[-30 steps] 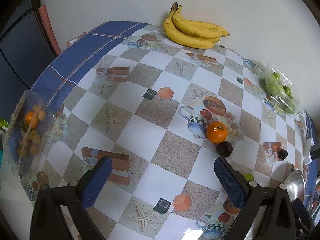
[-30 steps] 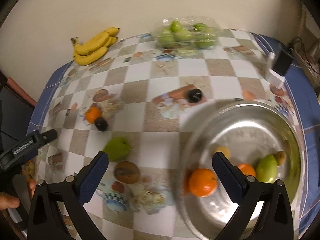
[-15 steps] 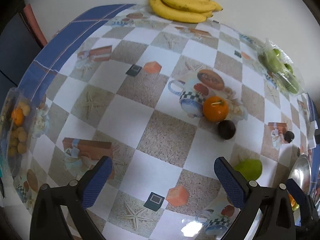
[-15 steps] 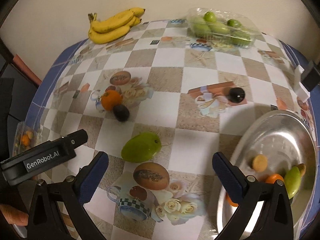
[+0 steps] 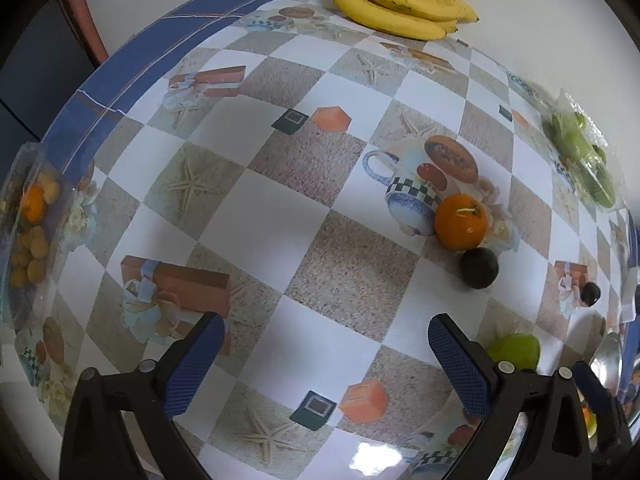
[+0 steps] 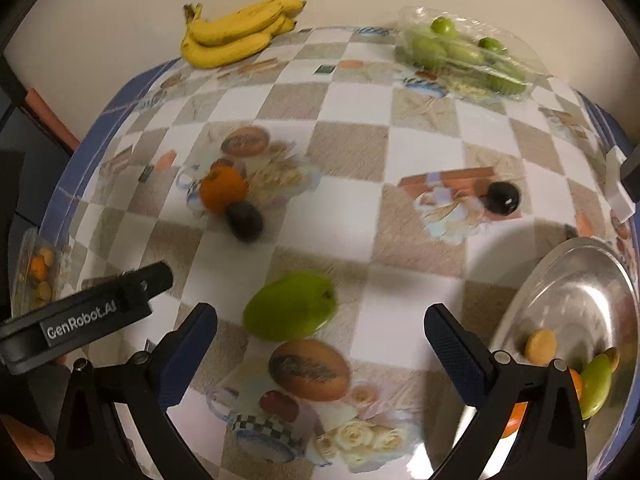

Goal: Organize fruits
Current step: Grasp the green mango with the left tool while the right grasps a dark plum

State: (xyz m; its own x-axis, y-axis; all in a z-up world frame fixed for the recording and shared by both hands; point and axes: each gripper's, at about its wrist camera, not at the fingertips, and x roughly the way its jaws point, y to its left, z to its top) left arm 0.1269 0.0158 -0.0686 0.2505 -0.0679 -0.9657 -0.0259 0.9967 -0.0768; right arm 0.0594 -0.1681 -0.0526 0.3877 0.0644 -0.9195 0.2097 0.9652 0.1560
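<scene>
Green mango (image 6: 290,306) lies on the table (image 6: 420,152), loose, just ahead of your right gripper (image 6: 320,330) and a little left of the midline between its fingers. Right gripper jaws stand wide apart, nothing in them. From the left wrist view the mango (image 5: 514,350) shows only as a sliver behind the right finger of your left gripper (image 5: 320,340); those jaws are wide apart too, holding nothing, over bare checkered cloth.

Orange (image 6: 222,194) sits farther back on the left, with a dark round fruit (image 6: 244,220) touching it on the near side. A second dark fruit (image 6: 502,198) lies alone toward the right, well apart from both.

Steel bowl (image 6: 560,280) at the right edge holds several pieces: a yellow one (image 6: 540,346), a green one (image 6: 596,384), some orange beneath; the rest is hidden by your gripper finger.

Bananas (image 6: 236,34) lie at the far edge against the wall. A clear pack of green fruit (image 6: 464,56) is at the far right corner. A clear pack of small yellow and orange fruit (image 5: 32,224) sits at the left table edge.

Your left gripper's body, labelled GenRobot.AI, crosses the lower left of the right wrist view.
</scene>
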